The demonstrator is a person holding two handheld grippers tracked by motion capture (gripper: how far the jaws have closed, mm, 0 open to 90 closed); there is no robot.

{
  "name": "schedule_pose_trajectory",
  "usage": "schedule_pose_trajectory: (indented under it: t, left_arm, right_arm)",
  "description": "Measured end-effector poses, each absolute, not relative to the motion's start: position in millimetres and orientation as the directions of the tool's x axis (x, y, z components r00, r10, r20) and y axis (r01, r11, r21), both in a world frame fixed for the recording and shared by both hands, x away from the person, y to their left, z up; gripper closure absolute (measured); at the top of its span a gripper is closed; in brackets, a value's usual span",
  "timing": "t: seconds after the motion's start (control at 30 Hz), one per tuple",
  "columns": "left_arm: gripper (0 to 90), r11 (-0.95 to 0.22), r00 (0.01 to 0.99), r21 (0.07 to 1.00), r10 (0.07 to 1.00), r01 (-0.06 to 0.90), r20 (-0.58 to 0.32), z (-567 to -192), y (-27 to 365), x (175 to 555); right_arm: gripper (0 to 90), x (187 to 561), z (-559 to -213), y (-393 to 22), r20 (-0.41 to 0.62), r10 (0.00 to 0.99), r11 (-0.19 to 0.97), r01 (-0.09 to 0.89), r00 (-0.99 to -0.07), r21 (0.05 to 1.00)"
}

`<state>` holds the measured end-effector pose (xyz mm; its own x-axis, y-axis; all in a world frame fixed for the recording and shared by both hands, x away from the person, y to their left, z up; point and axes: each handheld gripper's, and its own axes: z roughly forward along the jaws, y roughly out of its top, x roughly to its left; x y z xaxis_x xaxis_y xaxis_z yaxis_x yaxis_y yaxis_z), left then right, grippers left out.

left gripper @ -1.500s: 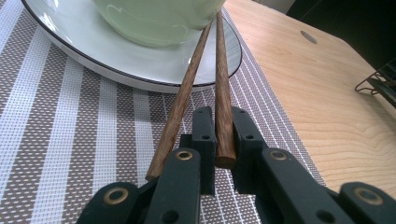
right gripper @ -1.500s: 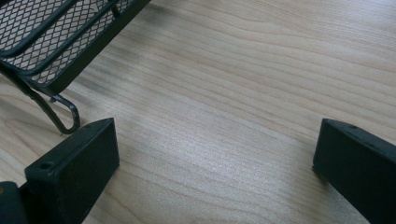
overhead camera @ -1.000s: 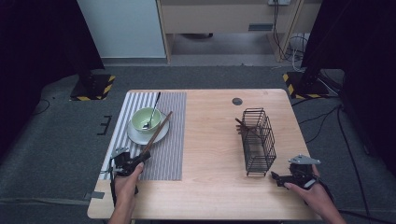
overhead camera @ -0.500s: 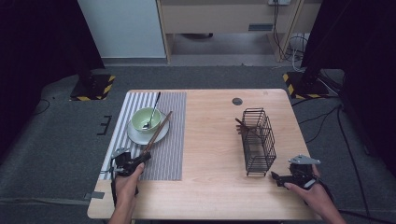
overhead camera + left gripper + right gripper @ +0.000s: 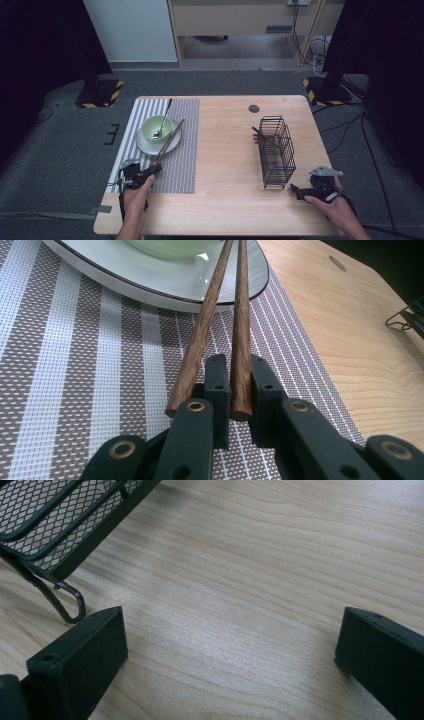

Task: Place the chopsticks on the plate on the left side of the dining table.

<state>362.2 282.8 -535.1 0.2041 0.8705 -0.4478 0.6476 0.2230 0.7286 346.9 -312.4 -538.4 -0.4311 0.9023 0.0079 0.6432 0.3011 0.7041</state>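
Left tongs [image 5: 150, 172] at roughly 7 o'clock on the table [image 5: 225, 150], over the near edge of the striped placemat [image 5: 185, 165]; jaws clamped on the blunt butt end of one wooden chopstick [image 5: 241, 340]; a second chopstick [image 5: 200, 330] lies just beside it, outside the jaws, against the left jaw's outer face. Long axis of the pair [image 5: 169, 142] runs from the tongs toward 1 o'clock; the far ends rest on the white plate [image 5: 145, 146] beside the green bowl [image 5: 156, 127], which holds a spoon [image 5: 163, 118]. Right tongs [image 5: 295, 190] at about 4 o'clock, jaws wide apart over bare wood, just beside the near foot of the black wire basket [image 5: 276, 150].
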Motion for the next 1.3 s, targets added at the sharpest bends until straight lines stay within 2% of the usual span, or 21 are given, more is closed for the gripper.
schedule_pose_trajectory:
  t: [1.1,1.3]
  left_arm:
    - [78.8,0.234,0.181,0.718,0.875,0.656,-0.450,-536.7,282.9,360.8]
    - [74.3,0.226,0.184,0.719,0.878,0.657,-0.443,-536.1,279.9,359.5]
  right_arm:
    - [0.4,346.9,-538.4,-312.4,0.008,0.902,0.302,0.643,-0.432,0.704]
    - [0.4,346.8,-538.4,-312.3,0.008,0.902,0.301,0.643,-0.431,0.704]
